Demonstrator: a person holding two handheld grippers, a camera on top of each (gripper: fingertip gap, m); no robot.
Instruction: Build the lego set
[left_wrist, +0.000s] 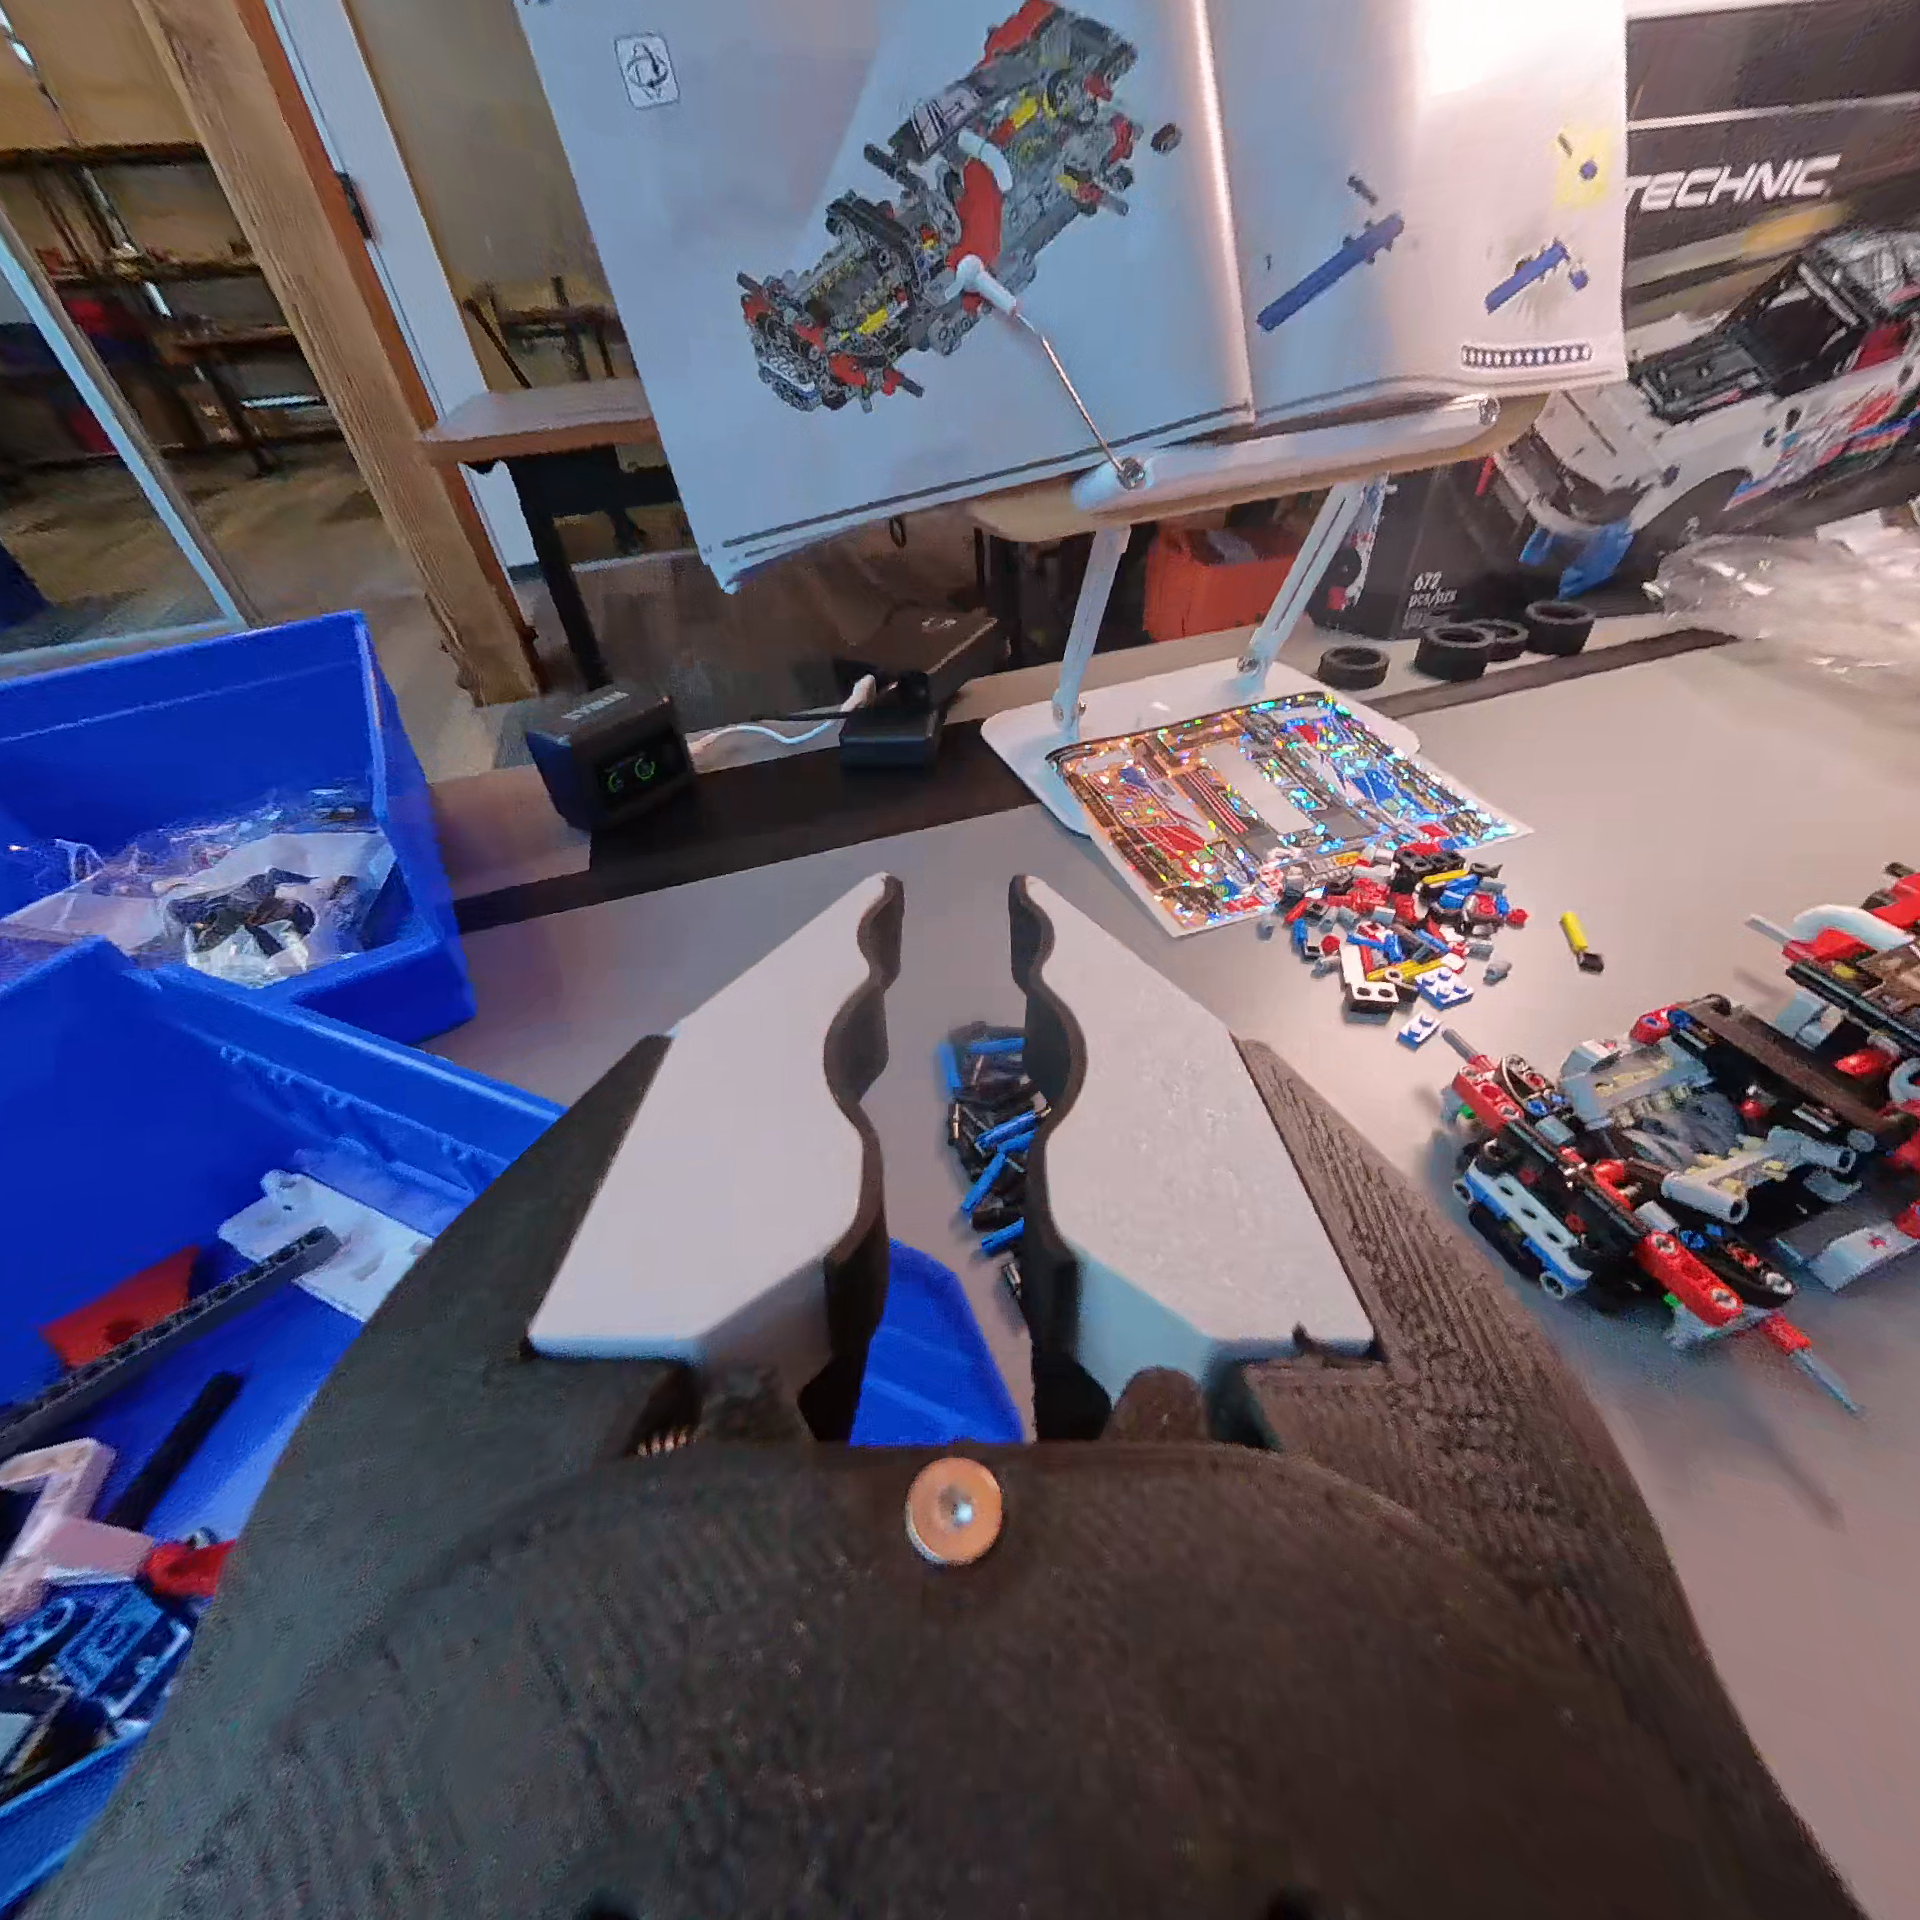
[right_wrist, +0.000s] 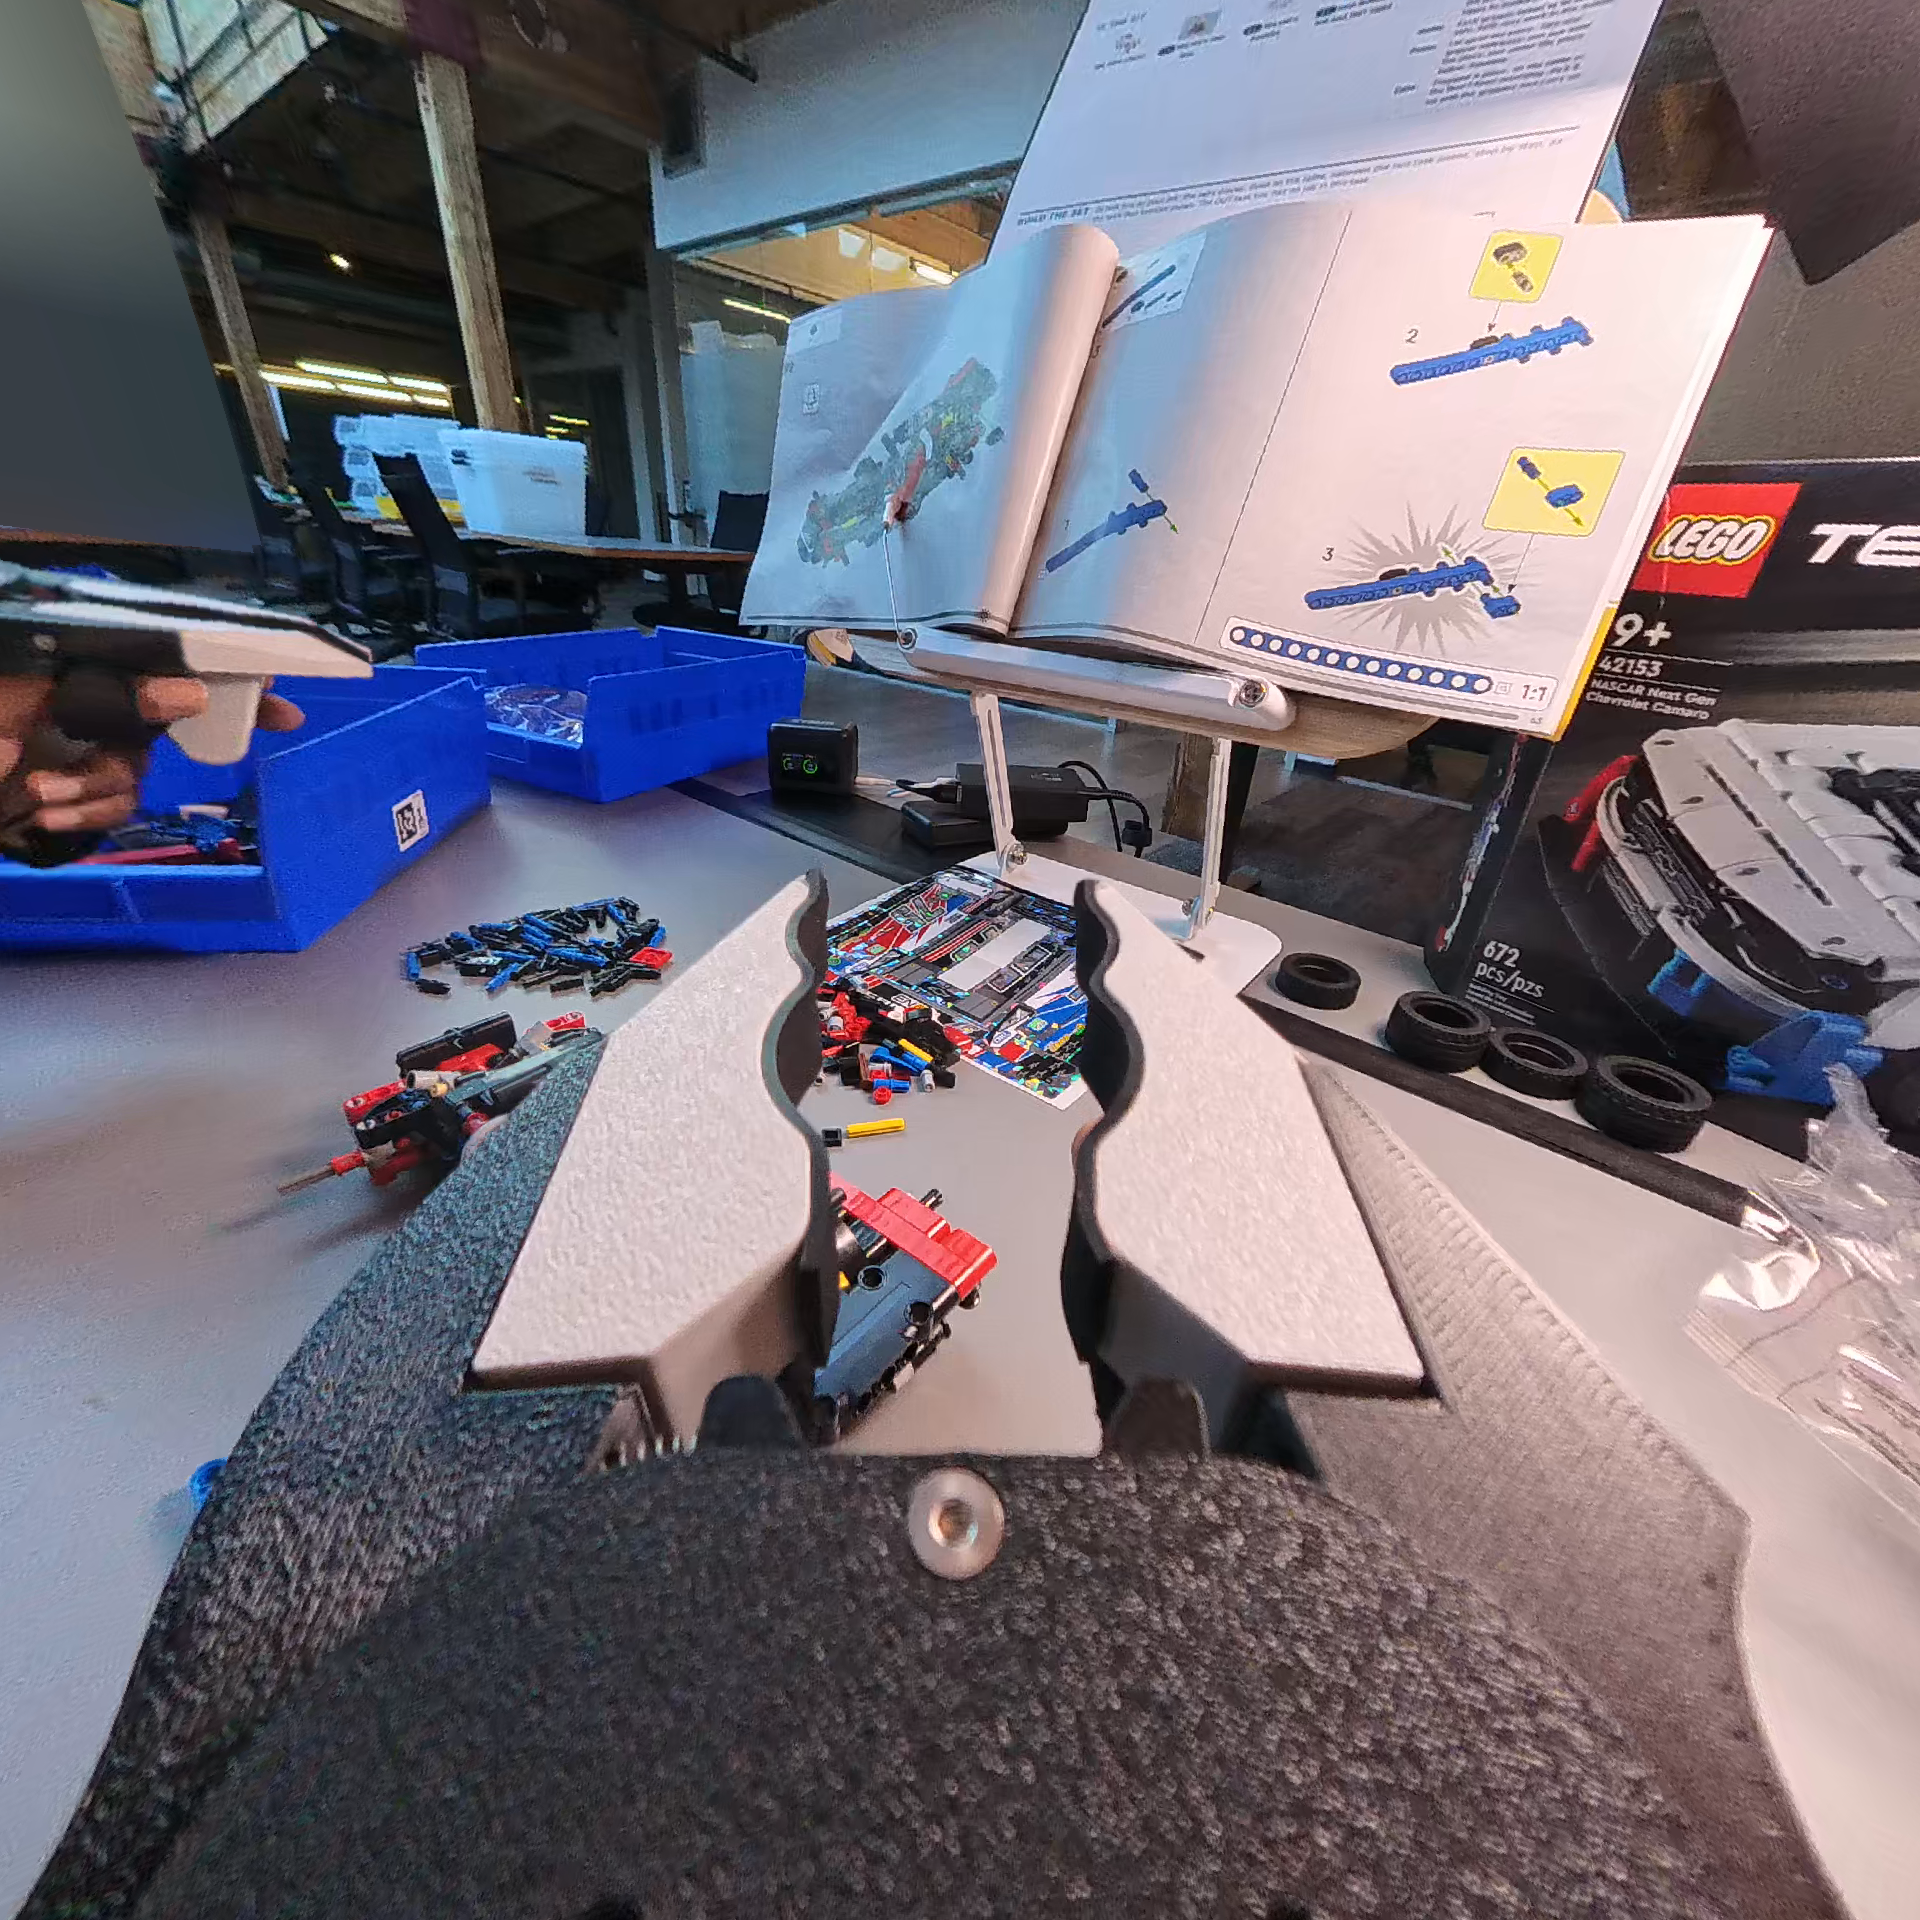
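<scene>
Two blue bins (right_wrist: 343, 821) stood at the tabletop's (right_wrist: 156, 1299) left edge, and four tyres (right_wrist: 1532, 1060) lay by the box (right_wrist: 1704, 790). The left gripper (left_wrist: 956, 904) had its fingers narrowly parted, empty, over a pin pile (left_wrist: 987, 1132). The right gripper (right_wrist: 951, 904) gaped wider, empty, above the car (right_wrist: 894, 1278). Only the right view showed the person's hand (right_wrist: 73, 769).
</scene>
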